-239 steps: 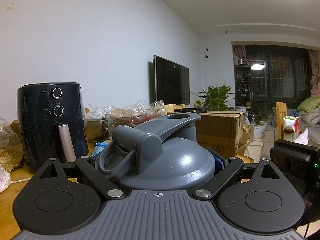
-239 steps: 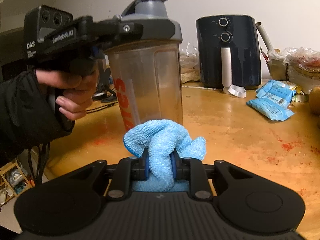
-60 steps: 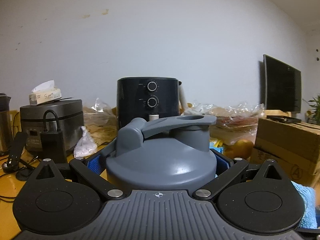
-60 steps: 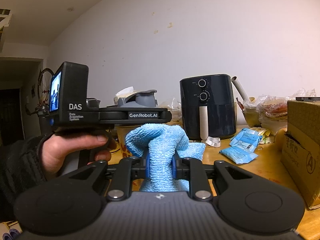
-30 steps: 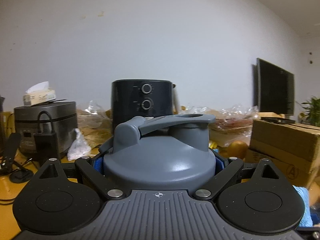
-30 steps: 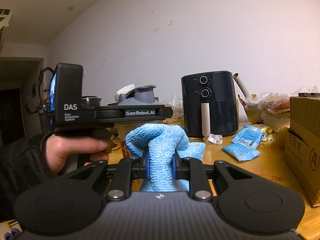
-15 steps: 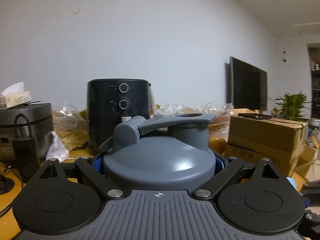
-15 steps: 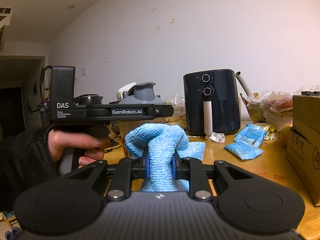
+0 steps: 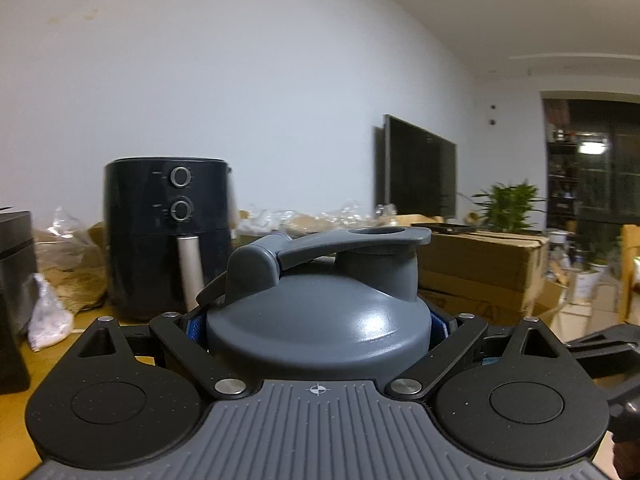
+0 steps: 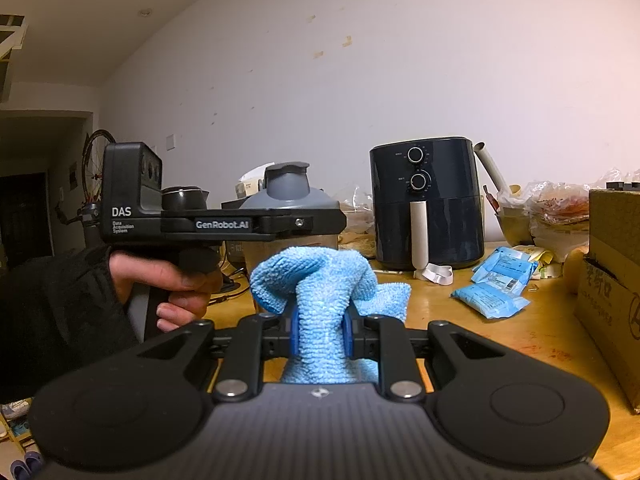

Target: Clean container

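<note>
Compared with half a second ago, the left gripper (image 9: 318, 326) is swinging further to the right: the air fryer (image 9: 168, 236) is sitting nearer the left edge of its view, and the television (image 9: 420, 170) and potted plant (image 9: 508, 204) are coming closer to the middle. In the right wrist view, the left gripper (image 10: 320, 222) is turning so its camera block faces more toward the lens.

The left gripper is clamping the bottle (image 9: 320, 320) at its lid, with blue finger pads (image 9: 195, 326) pressing both sides. The lid is grey and domed, with a flip cap shut over the spout and a carry loop. The bottle's clear body (image 10: 256, 256) is mostly hidden behind the cloth; whether it touches the table (image 10: 520, 340) cannot be told.

The right gripper (image 10: 320, 332) is squeezing a light blue cloth (image 10: 320, 284), bunched above its fingers, just in front of the bottle.
</note>
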`<act>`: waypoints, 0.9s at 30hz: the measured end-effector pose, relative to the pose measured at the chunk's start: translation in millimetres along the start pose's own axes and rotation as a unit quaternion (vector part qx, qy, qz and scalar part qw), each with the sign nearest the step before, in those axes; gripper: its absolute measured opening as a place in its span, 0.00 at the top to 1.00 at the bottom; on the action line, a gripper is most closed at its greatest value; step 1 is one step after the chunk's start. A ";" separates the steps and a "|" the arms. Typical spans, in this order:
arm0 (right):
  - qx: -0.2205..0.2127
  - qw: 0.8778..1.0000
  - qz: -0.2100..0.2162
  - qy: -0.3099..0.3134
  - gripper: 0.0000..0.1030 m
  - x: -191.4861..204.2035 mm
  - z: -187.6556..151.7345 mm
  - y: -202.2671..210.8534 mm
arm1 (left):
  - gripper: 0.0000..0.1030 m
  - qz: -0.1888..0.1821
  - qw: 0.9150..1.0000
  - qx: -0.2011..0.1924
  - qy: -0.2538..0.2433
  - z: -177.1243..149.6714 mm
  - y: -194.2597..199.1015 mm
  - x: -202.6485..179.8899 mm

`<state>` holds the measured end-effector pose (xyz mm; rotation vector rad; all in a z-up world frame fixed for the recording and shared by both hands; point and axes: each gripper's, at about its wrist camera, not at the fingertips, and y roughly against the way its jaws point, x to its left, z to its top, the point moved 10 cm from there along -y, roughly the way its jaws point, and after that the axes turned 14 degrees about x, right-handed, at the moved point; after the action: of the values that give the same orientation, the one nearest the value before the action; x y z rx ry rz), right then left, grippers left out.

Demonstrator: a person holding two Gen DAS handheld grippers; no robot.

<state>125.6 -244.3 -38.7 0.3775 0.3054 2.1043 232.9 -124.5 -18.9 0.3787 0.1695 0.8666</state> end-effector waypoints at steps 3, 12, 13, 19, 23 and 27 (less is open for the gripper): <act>0.001 1.000 0.001 0.001 0.82 1.4 -0.4 -0.8 | 0.08 -0.022 1.000 -0.001 -0.009 -1.6 0.4 0.2; 0.002 1.000 0.006 0.007 0.82 6.4 -0.4 -3.4 | 0.08 -0.077 0.997 0.002 -0.031 -3.1 0.9 6.1; 0.003 1.000 0.007 0.009 0.82 7.1 -0.7 -3.9 | 0.08 -0.083 0.996 0.003 -0.033 -3.4 1.0 6.7; 0.006 1.000 0.006 0.020 0.82 11.5 -0.6 -8.6 | 0.08 -0.099 0.994 0.004 -0.040 -3.8 1.2 6.9; 0.007 1.000 0.008 0.026 0.82 14.6 0.5 -13.3 | 0.07 -0.099 0.994 0.003 -0.042 -2.3 -5.2 2.8; 0.007 0.999 0.011 0.033 0.82 17.6 2.8 -20.9 | 0.07 -0.100 0.994 0.003 -0.040 -4.5 -3.3 5.0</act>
<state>133.8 -218.2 -41.1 0.3220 0.3558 2.1394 237.1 -121.5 -24.3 0.3941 0.1328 0.6516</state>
